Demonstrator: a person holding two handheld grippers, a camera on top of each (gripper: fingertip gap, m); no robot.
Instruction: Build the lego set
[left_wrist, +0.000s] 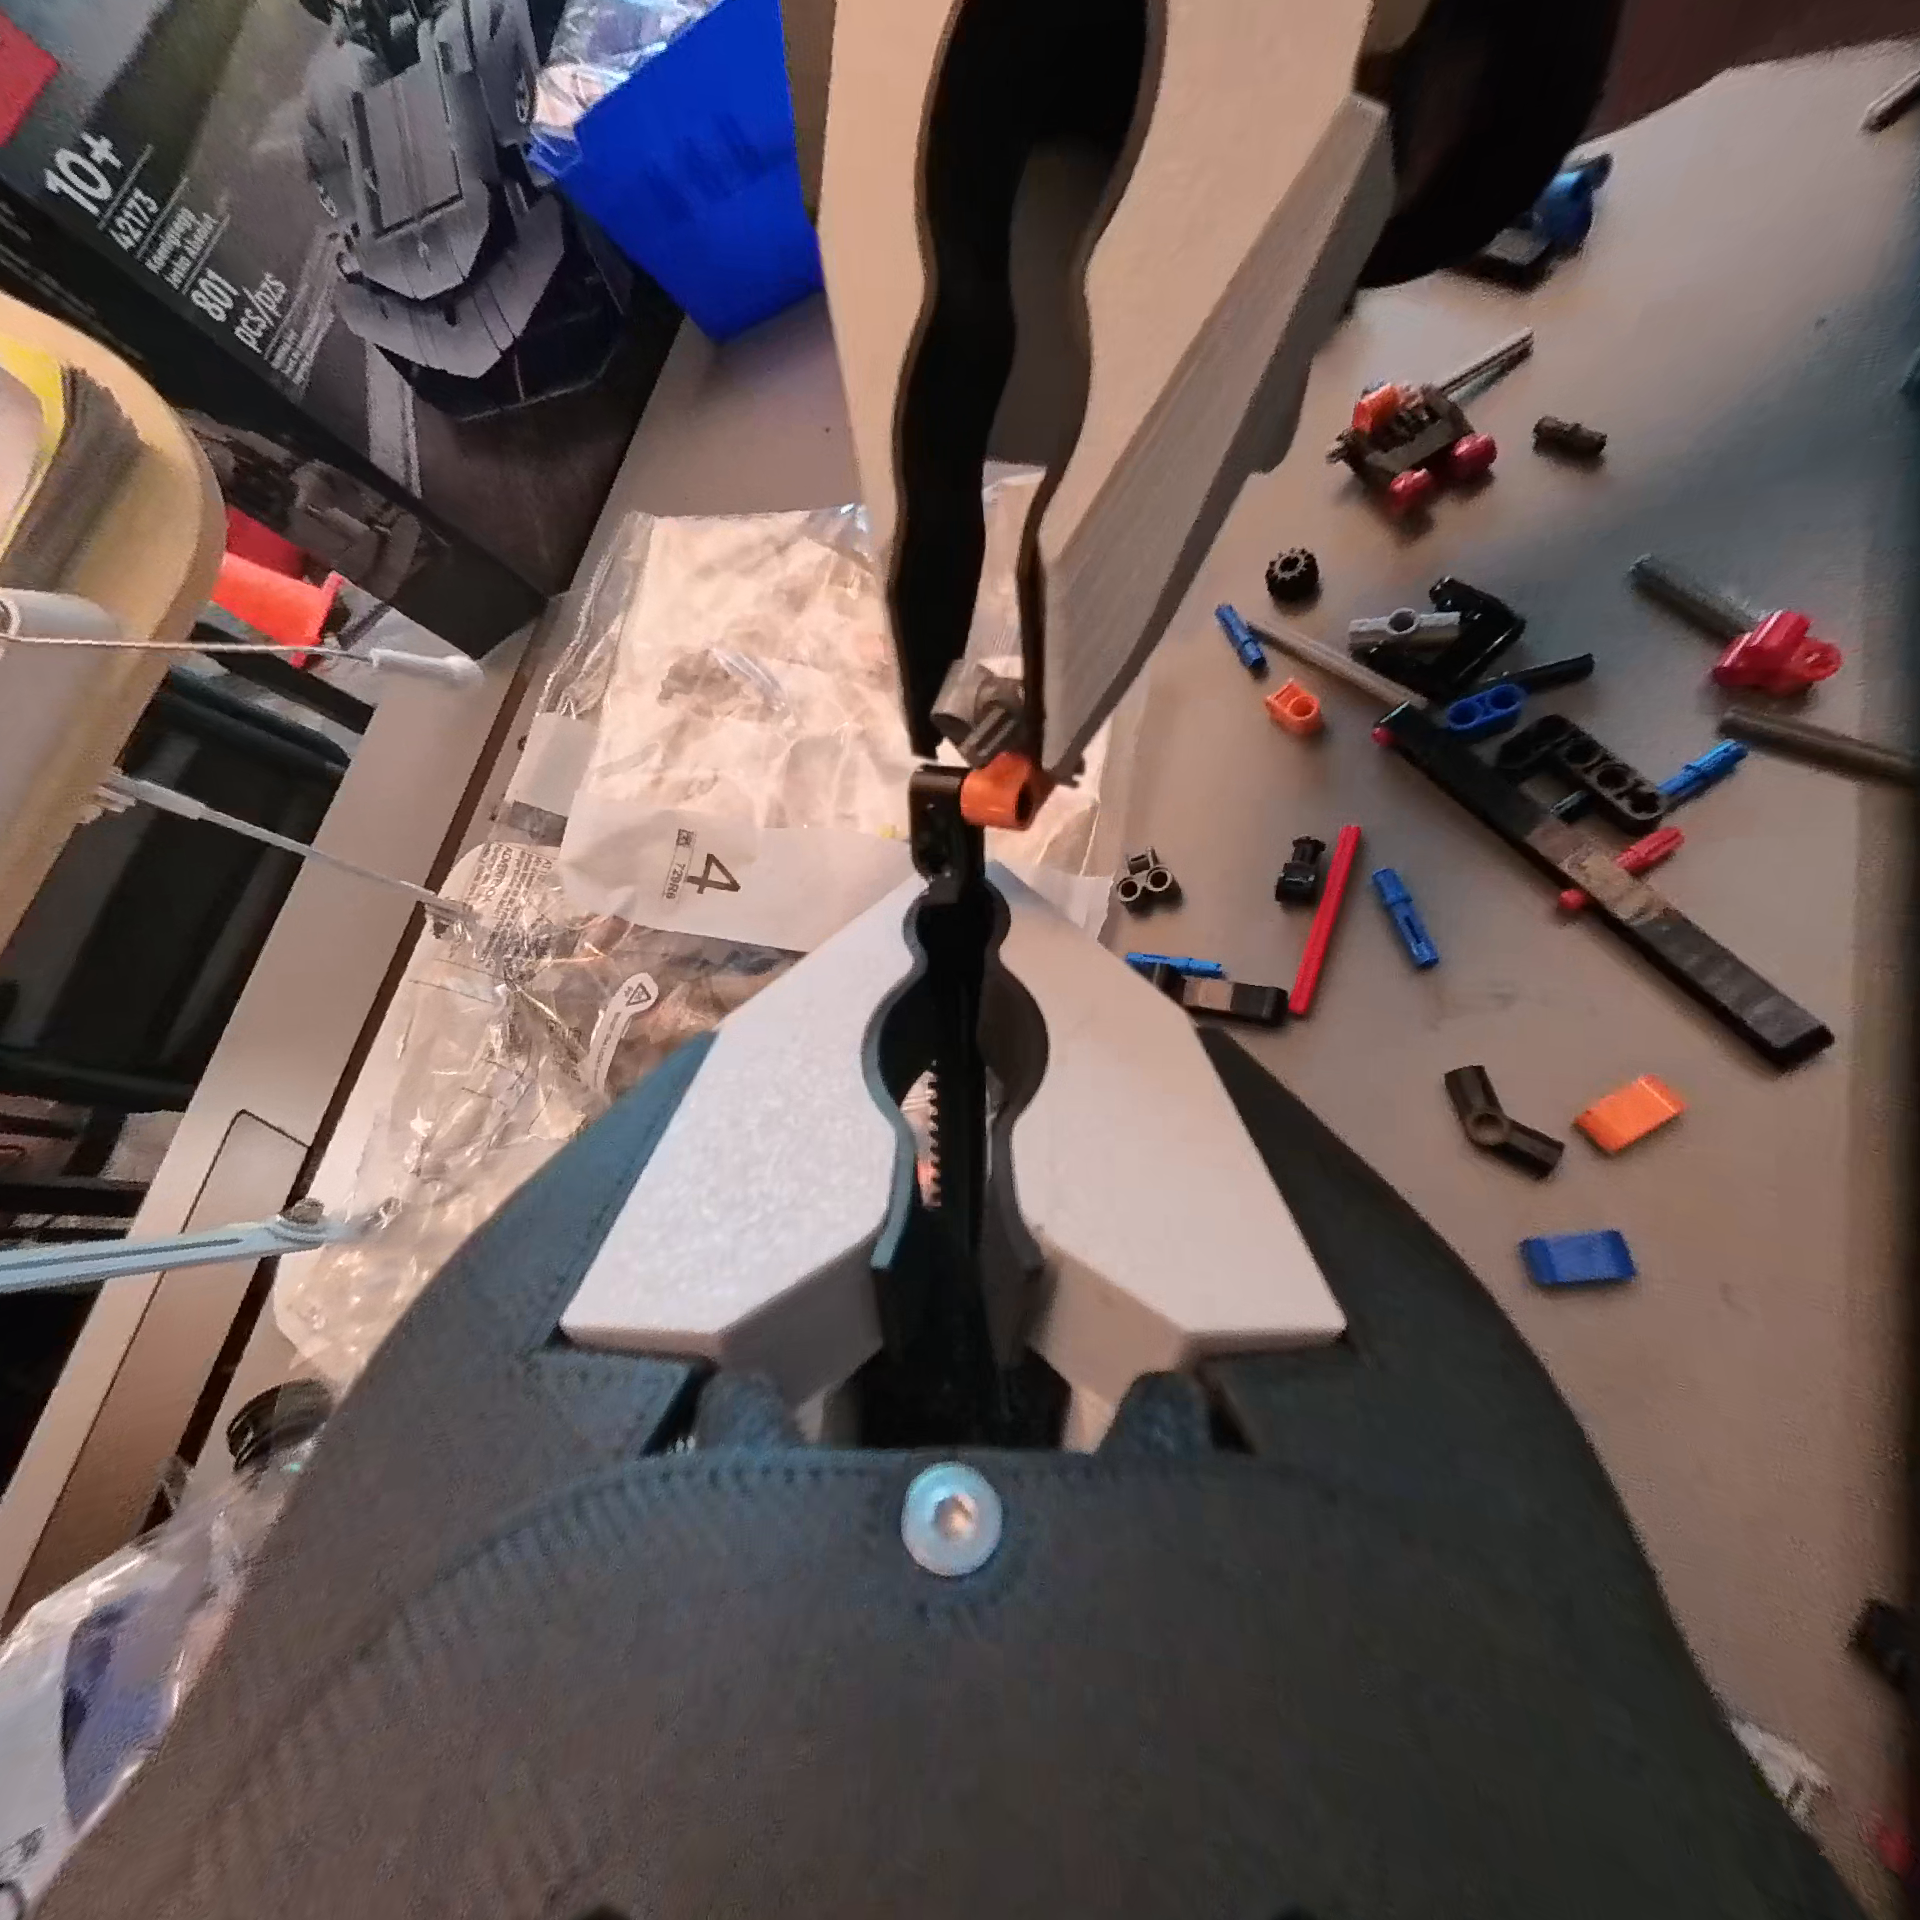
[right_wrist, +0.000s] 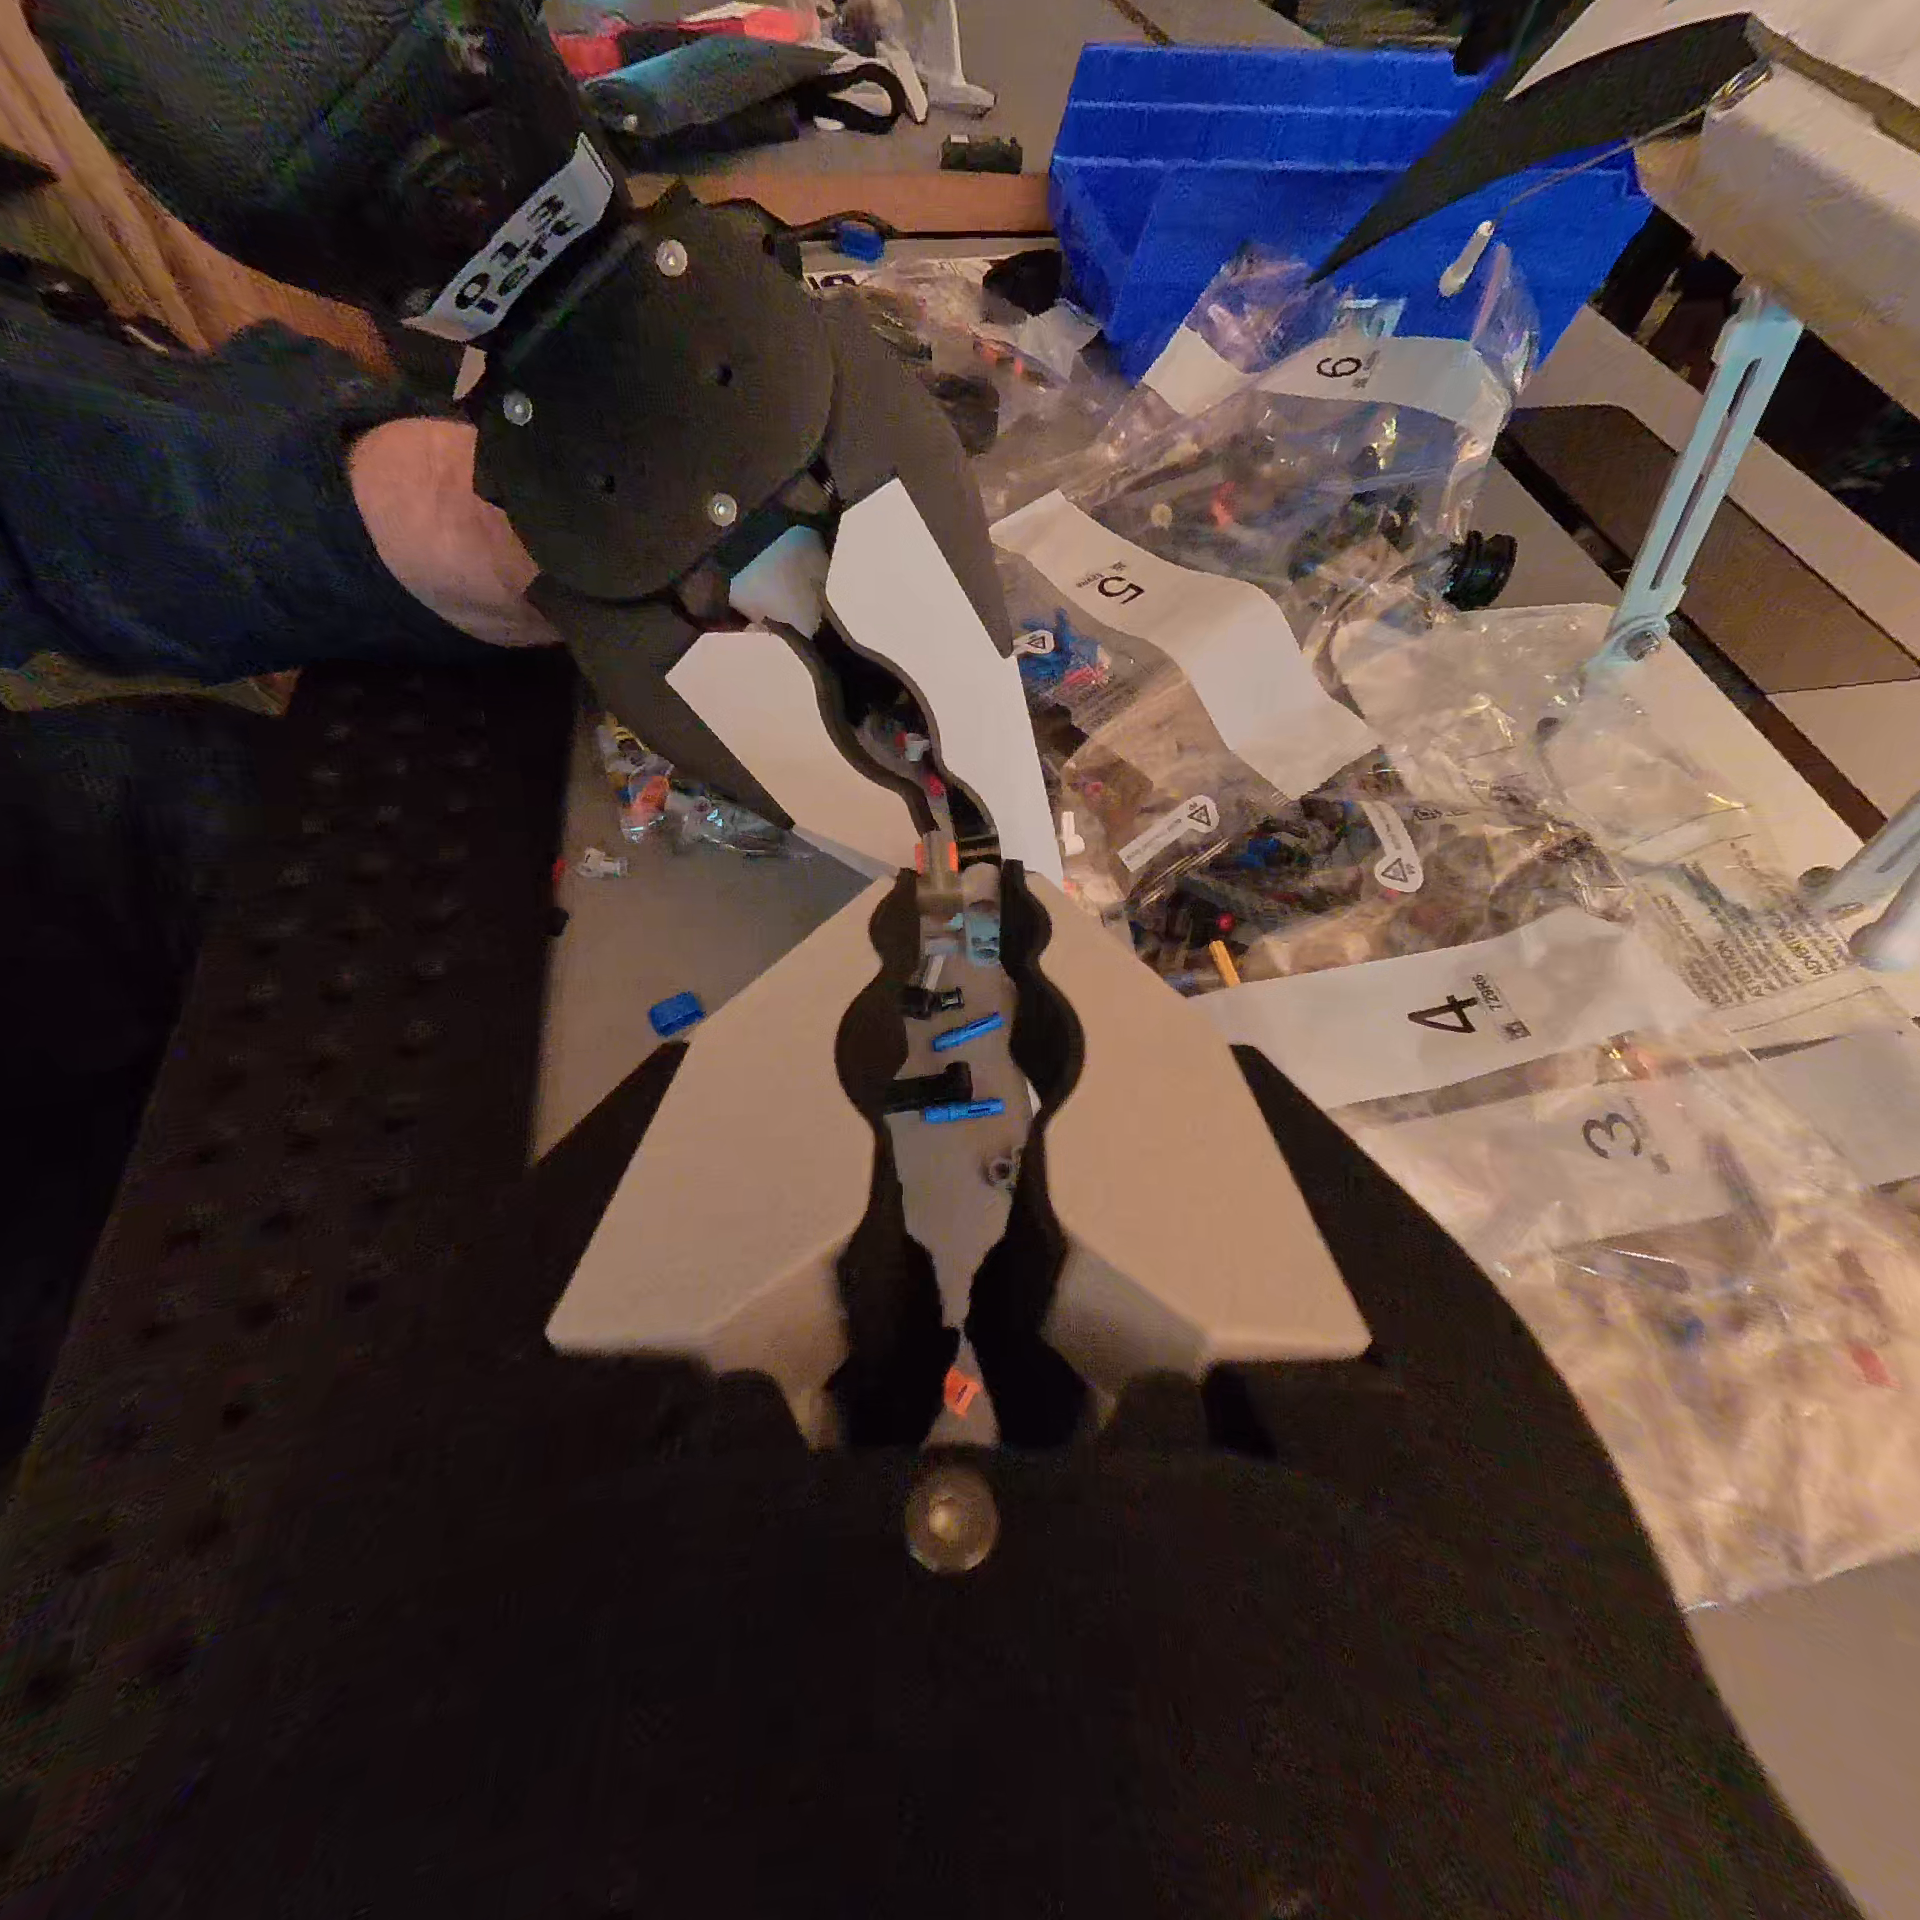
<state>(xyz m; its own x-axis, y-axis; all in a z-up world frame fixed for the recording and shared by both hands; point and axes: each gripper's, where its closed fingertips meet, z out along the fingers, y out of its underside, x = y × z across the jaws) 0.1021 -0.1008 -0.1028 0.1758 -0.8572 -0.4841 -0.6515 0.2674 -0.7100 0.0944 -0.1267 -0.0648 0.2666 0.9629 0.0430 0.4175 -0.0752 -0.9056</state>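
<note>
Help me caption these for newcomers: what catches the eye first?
Mid-frame, the left gripper and right gripper meet tip to tip, the left shut on a black toothed beam carrying an orange connector, the right on a grey piece. Loose Lego pieces litter the table on the right; numbered clear bags lie beyond.

A grey table (left_wrist: 1714, 1299) under warm dim light, a blue bin (right_wrist: 1278, 156) at its far side.
</note>
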